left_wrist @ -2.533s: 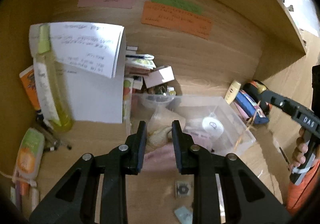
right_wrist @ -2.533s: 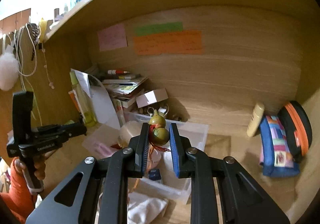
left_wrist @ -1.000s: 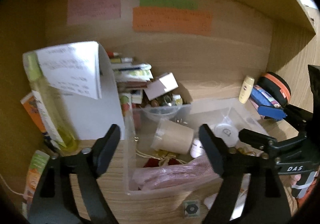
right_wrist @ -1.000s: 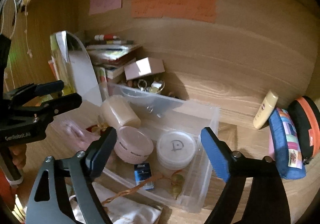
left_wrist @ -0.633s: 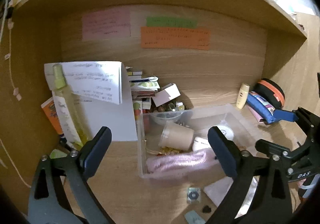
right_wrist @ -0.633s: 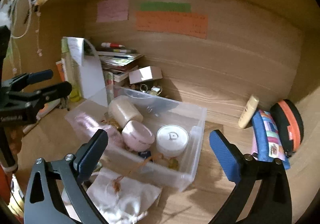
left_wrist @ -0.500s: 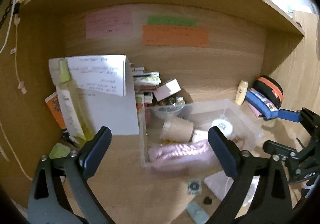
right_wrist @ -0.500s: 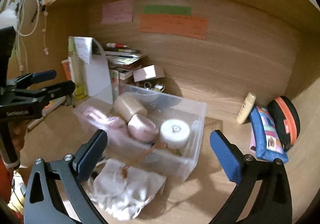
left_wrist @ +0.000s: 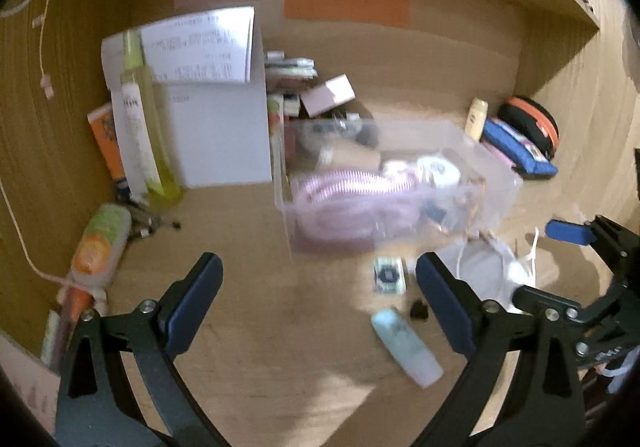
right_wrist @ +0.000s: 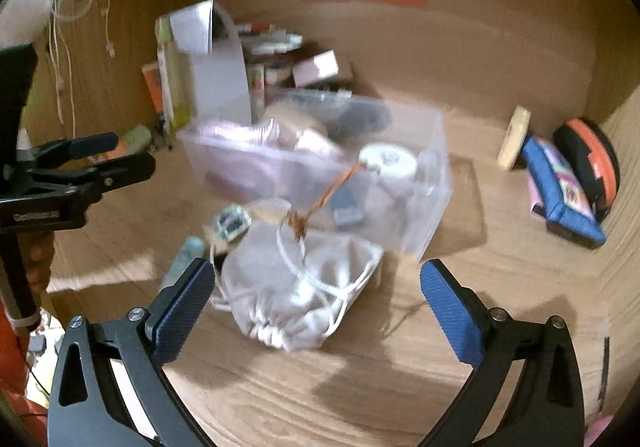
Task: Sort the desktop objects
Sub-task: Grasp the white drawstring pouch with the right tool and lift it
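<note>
Both tools have been drawn back from the clear bin (right_wrist: 416,207) since the gourd charm was let go; its cord (right_wrist: 320,203) now trails over the bin's front wall. Left tool (left_wrist: 320,311) and right tool (right_wrist: 316,311) are held wide apart, empty. A white drawstring pouch (right_wrist: 304,295) lies just before the bin on the worktop (right_wrist: 460,327), likely awaiting sorting.

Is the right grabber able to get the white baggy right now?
Probably yes. The right gripper is open, and the white drawstring bag lies on the desk straight ahead between its fingers, with nothing in front of it.
</note>
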